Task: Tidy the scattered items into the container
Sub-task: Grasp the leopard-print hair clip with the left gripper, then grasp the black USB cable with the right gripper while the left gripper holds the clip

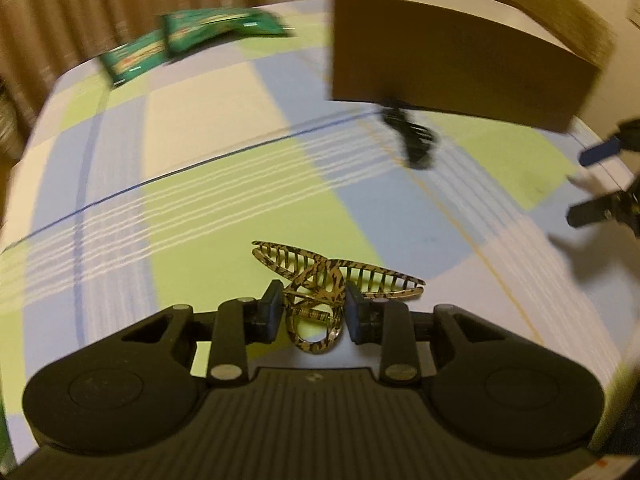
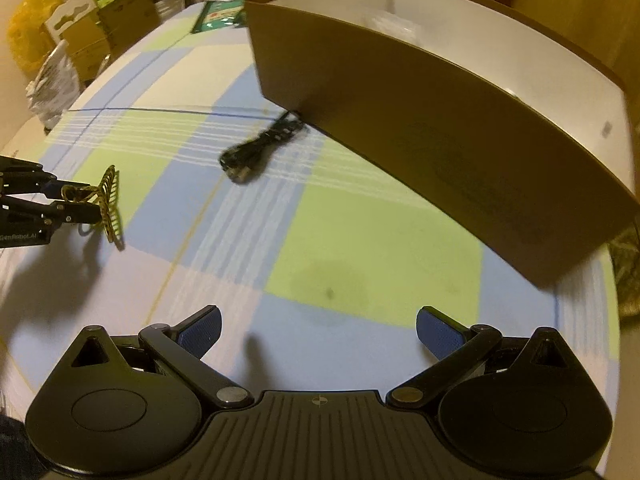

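1. The left gripper point(image 1: 310, 312) pinches a tortoiseshell-patterned plastic hair claw clip point(image 1: 332, 284) between its two blue pads. The pads press on the ring-shaped handle end, so the toothed part stays free in front of the fingers.

2. The clip is lifted above the checked green, blue and cream tablecloth point(image 1: 208, 216); in the right wrist view it hangs over its own shadow at about 9 o'clock point(image 2: 108, 204). I judge it is held by the handles because this is the narrow part that fits between the pads.

3. The long axis of the clip runs across the fingers, from 9 to 3 o'clock in the left wrist view, and the teeth point forward and a little up. In this position the clip can drop freely when the pads release it.

4. The brown cardboard box with a white inside point(image 2: 440, 128) is the container. It stands at 1 o'clock from the left gripper, well apart, so the carry is probably not finished.

5. A black coiled cable point(image 2: 260, 148) lies on the cloth and one end touches the foot of the box wall; its long axis goes from 7 to 1 o'clock in the right wrist view. Green flat packets point(image 1: 192, 36) lie far at 11 o'clock, blurred.

6. The right gripper point(image 2: 318, 336) has its fingers spread wide and holds nothing; it hovers near the box, maybe ready for the cable.
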A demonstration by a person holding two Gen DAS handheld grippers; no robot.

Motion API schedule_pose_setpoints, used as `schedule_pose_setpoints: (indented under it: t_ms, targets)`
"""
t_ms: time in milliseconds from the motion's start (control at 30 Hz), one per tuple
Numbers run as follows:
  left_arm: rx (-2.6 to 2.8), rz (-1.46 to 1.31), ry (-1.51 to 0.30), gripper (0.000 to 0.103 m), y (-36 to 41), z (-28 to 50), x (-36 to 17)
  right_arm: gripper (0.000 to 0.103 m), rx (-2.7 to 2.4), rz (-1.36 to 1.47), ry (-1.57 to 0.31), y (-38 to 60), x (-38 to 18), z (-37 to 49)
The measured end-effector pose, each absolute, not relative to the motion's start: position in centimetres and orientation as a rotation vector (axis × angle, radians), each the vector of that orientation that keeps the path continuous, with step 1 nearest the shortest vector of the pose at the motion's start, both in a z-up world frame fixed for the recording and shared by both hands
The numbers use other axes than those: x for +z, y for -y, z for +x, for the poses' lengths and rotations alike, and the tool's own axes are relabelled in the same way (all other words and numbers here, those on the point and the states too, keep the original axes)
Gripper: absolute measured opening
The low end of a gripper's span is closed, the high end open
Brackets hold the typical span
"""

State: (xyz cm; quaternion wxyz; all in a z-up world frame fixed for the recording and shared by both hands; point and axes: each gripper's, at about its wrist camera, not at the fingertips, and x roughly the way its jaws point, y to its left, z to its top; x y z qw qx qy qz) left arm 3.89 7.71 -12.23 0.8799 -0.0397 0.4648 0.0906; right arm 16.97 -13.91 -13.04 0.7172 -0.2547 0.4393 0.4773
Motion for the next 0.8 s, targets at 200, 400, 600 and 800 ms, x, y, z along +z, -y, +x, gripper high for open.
schedule_pose_setpoints:
  t_ms: [200, 400, 600, 800]
  targets:
    - [0.384, -0.155, -0.96, 0.027, -9.9, 3.4, -12.5, 0.101, 1.094, -0.563, -0.895, 9.6, -13.3, 17.2]
    - [0.468, -0.218, -0.955, 0.027, -11.8, 3.2, -12.7, 0.082, 1.121, -0.476, -0.883, 6.3, -13.6, 18.3]
    - [0.465, -0.22, -0.956, 0.027, -12.1, 3.5, -12.8, 0.053, 1.129, -0.42, -0.903, 3.7, -14.4, 19.4]
    - [0.461, -0.223, -0.961, 0.027, -12.1, 3.6, -12.8, 0.032, 1.17, -0.392, -0.948, 2.2, -15.2, 20.0]
